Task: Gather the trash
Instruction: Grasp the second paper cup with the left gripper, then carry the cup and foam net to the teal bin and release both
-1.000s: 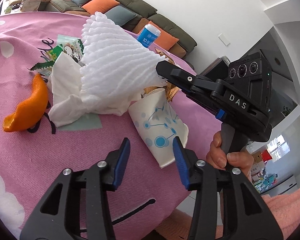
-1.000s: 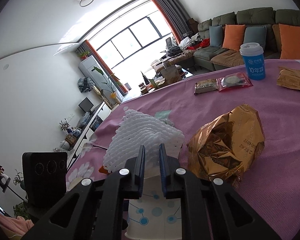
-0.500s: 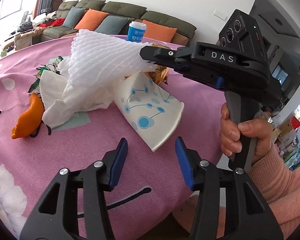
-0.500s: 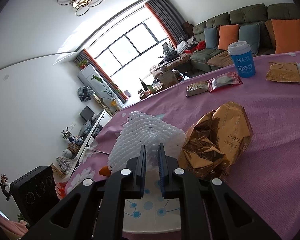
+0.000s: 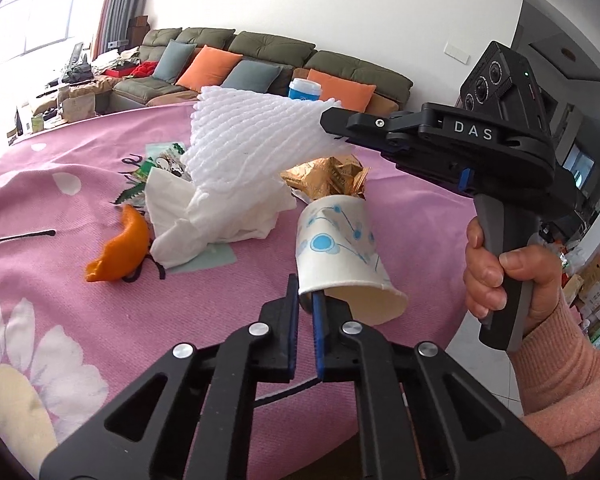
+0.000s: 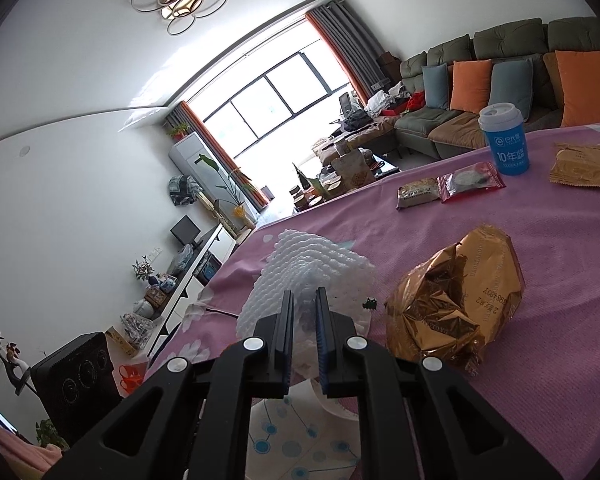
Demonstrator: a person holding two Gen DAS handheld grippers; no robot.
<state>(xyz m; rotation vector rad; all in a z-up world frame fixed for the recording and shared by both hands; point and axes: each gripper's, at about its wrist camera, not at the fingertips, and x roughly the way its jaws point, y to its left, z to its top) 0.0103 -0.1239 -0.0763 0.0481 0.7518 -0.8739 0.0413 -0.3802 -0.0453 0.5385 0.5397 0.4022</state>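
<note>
1. Paper cup [image 5: 336, 248] on its side at the near edge of the pink tablecloth [image 5: 72, 280], mouth toward the camera, and the left gripper [image 5: 305, 304] has just snapped closed on its rim: one finger outside the wall, the blue pad inside, pinching tight.
2. Right gripper [image 5: 326, 120] is clamped on the corner of the white foam fruit net [image 5: 252, 148], which hangs lifted above the cloth; in the right wrist view the net [image 6: 300, 268] bunches between its near-shut fingers.
3. A hand [image 5: 500, 276] in a peach sleeve grips the right tool's handle, off the table's edge.
4. Edges: the cup's mouth overhangs the table's rim, open floor to the right of it.
5. Just behind the cup, crumpled gold foil wrapper [image 5: 332, 180], touching its base. To the left, white tissue [image 5: 204, 220] under the net, then orange peel [image 5: 120, 252], with a green printed wrapper [image 5: 160, 164] beyond.
6. Farther out: blue lidded cup [image 6: 504, 140], snack packets [image 6: 448, 184], another gold packet [image 6: 580, 164]. Sofa with cushions [image 5: 260, 68] behind.
</note>
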